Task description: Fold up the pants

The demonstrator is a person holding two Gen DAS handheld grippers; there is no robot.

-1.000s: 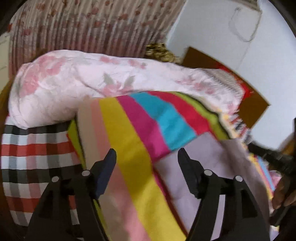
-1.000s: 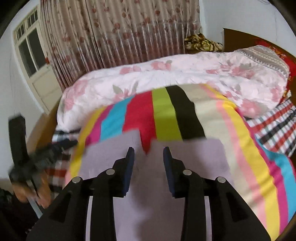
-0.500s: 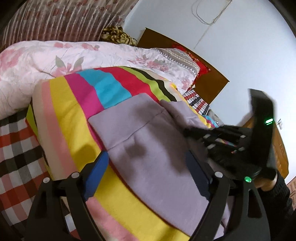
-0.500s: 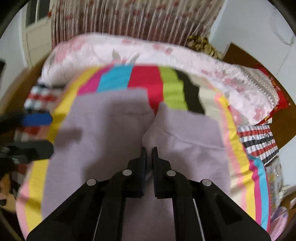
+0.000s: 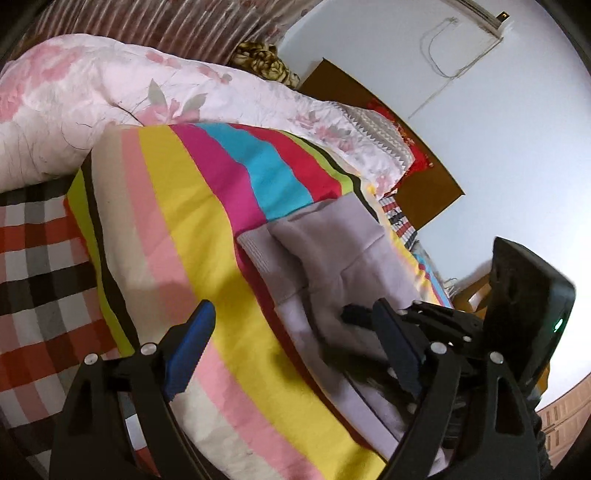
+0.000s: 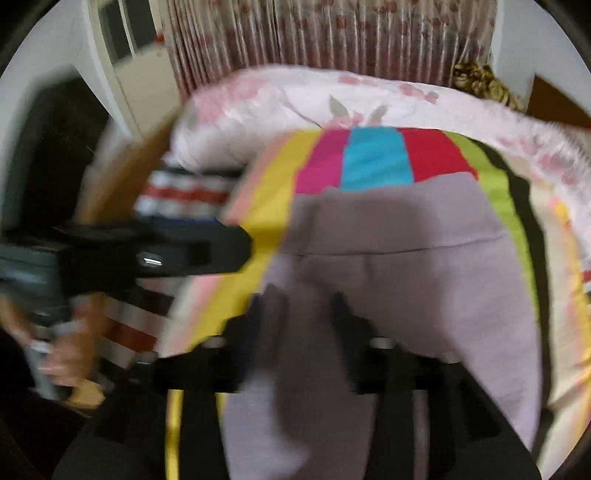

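Observation:
The lilac pants [image 5: 332, 251] lie on a rainbow-striped blanket [image 5: 192, 206], one leg now folded over the other. In the right wrist view the pants [image 6: 406, 266] fill the centre, and the image is blurred by motion. My left gripper [image 5: 291, 343] is open and empty over the blanket, just left of the pants. My right gripper [image 6: 301, 299] has its jaws apart over the pants, with lilac cloth showing between them. It also shows in the left wrist view [image 5: 354, 317], resting on the pants.
A pink floral duvet [image 5: 110, 96] is bunched along the far side of the bed. A red, black and white checked sheet [image 5: 33, 266] lies at the left. A wooden headboard [image 5: 424, 184] and red pillow stand to the right. Striped curtains [image 6: 332, 33] hang behind.
The right gripper, shut on the pants half a second ago, carried one leg over the other and now has its jaws apart. The left gripper stayed open and swung left.

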